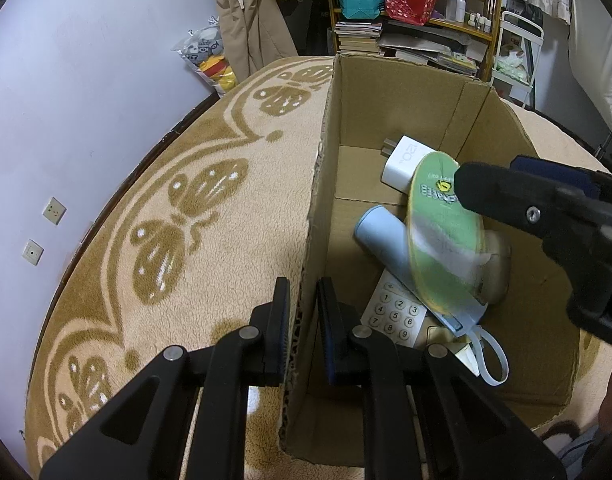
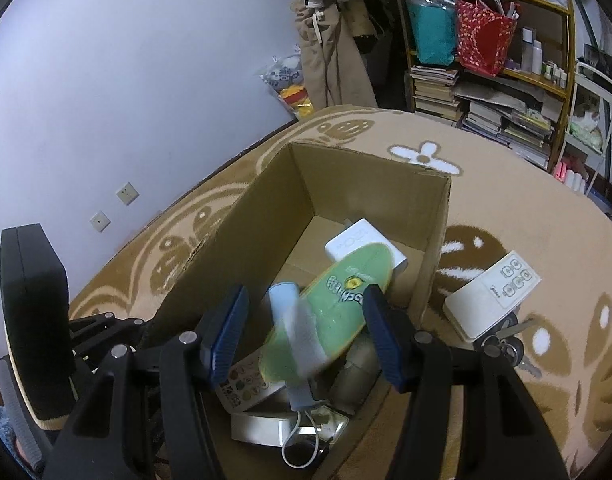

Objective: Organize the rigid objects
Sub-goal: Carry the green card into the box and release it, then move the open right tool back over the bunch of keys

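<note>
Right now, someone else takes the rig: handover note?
Left gripper: shut on the box wall, steadying it.
Right gripper: open over the box, holding nothing; green disc blurred between its fingers, probably just dropped.
In the box: charger, blue tube, keypad, other small items.
Done: most things boxed.
Left: white remote and keys lie on the rug to the right of the box.
</note>
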Action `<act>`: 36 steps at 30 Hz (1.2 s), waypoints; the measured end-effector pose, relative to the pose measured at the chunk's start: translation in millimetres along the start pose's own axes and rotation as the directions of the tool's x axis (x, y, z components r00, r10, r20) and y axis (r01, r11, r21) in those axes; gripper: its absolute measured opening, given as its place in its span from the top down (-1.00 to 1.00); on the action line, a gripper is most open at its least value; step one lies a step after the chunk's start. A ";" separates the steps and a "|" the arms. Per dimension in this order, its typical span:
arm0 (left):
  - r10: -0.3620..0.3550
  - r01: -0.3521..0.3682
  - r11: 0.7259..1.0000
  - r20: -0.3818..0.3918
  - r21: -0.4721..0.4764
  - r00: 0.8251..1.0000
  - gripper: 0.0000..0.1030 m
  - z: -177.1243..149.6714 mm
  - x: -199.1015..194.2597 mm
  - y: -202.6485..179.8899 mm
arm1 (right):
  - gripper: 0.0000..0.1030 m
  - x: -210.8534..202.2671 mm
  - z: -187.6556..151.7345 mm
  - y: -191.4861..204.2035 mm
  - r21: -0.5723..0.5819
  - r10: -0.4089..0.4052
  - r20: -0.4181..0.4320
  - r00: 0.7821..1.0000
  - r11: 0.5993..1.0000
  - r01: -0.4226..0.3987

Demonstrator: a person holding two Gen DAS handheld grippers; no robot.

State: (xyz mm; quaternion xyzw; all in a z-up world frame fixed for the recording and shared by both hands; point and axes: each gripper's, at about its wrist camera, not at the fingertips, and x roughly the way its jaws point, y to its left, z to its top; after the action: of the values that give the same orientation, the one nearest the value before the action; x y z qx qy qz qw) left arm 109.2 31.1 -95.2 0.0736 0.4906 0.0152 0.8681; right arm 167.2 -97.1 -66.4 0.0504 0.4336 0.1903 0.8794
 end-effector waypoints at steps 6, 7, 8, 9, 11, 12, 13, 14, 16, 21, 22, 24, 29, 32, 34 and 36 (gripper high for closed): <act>0.000 0.000 1.000 0.000 0.000 1.000 0.73 0.1 0.1 0.1 | -0.37 -5.0 2.1 -0.5 -0.024 -0.017 0.010 1.000 1.000 0.018; -0.001 0.001 1.000 0.000 0.000 1.000 0.73 0.0 -0.1 0.0 | -0.42 -6.1 2.5 -1.2 -0.023 -0.019 0.012 1.000 1.000 0.019; -0.001 0.001 1.000 0.000 0.000 1.000 0.73 0.1 -0.1 0.1 | -0.45 -7.9 3.4 -2.3 -0.021 -0.021 0.018 1.000 1.000 0.022; 0.000 0.000 1.000 -0.001 0.000 1.000 0.73 0.0 -0.2 -0.8 | -0.46 -9.6 4.4 -3.3 -0.018 -0.024 0.023 0.999 1.000 0.024; -0.001 0.001 1.000 -0.001 0.000 1.000 0.73 0.1 0.0 0.2 | -0.51 -14.4 6.3 -6.5 -0.014 -0.033 0.044 0.998 0.999 0.033; -0.001 0.001 1.000 0.000 0.000 1.000 0.73 0.1 0.0 0.2 | -0.61 -17.3 7.3 -8.7 -0.012 -0.046 0.058 0.997 0.999 0.047; -0.001 0.001 1.000 0.000 0.000 1.000 0.73 0.1 0.0 0.2 | -0.67 -19.6 7.5 -10.6 -0.008 -0.056 0.068 0.996 0.998 0.056; -0.001 0.001 1.000 0.000 0.000 1.000 0.73 0.1 0.0 0.3 | -0.73 -22.6 7.5 -13.1 -0.001 -0.066 0.082 0.995 0.998 0.066; -0.001 0.001 1.000 0.000 0.000 1.000 0.73 0.2 0.0 0.3 | -0.75 -28.8 8.2 -21.0 0.021 -0.078 0.106 0.991 0.997 0.076; -0.001 0.001 1.000 -0.001 -0.001 1.000 0.73 0.2 0.1 0.5 | -0.91 -40.5 10.0 -43.6 0.090 -0.123 0.136 0.983 0.990 0.111; -0.001 0.001 1.000 0.000 0.000 1.000 0.73 0.1 0.0 0.3 | -0.91 -42.9 10.3 -49.4 0.107 -0.130 0.142 0.981 0.987 0.116; -0.001 0.001 1.000 -0.001 0.000 1.000 0.73 0.2 0.1 0.5 | -0.92 -45.4 10.4 -57.3 0.130 -0.147 0.146 0.978 0.983 0.128; -0.001 0.001 1.000 0.000 0.000 1.000 0.73 0.1 -0.1 0.2 | -0.92 -45.2 7.6 -78.9 0.183 -0.206 0.145 0.968 0.967 0.178; -0.002 0.002 1.000 0.000 -0.001 1.000 0.73 0.2 0.0 0.7 | -0.92 -39.9 4.1 -91.3 0.207 -0.235 0.128 0.963 0.956 0.206; -0.002 0.002 1.000 -0.001 0.000 1.000 0.73 0.3 0.1 0.6 | -0.92 -34.4 -0.4 -99.7 0.226 -0.246 0.114 0.963 0.950 0.216; -0.001 0.001 1.000 -0.001 -0.001 1.000 0.73 0.3 0.1 0.7 | -0.92 -27.5 -5.2 -108.3 0.250 -0.255 0.094 0.962 0.942 0.225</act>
State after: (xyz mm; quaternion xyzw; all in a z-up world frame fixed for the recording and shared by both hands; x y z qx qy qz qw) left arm 109.5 31.8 -95.0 0.0730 0.4909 0.0148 0.8680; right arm 179.5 -207.8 -76.7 0.1133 0.4002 0.0249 0.9091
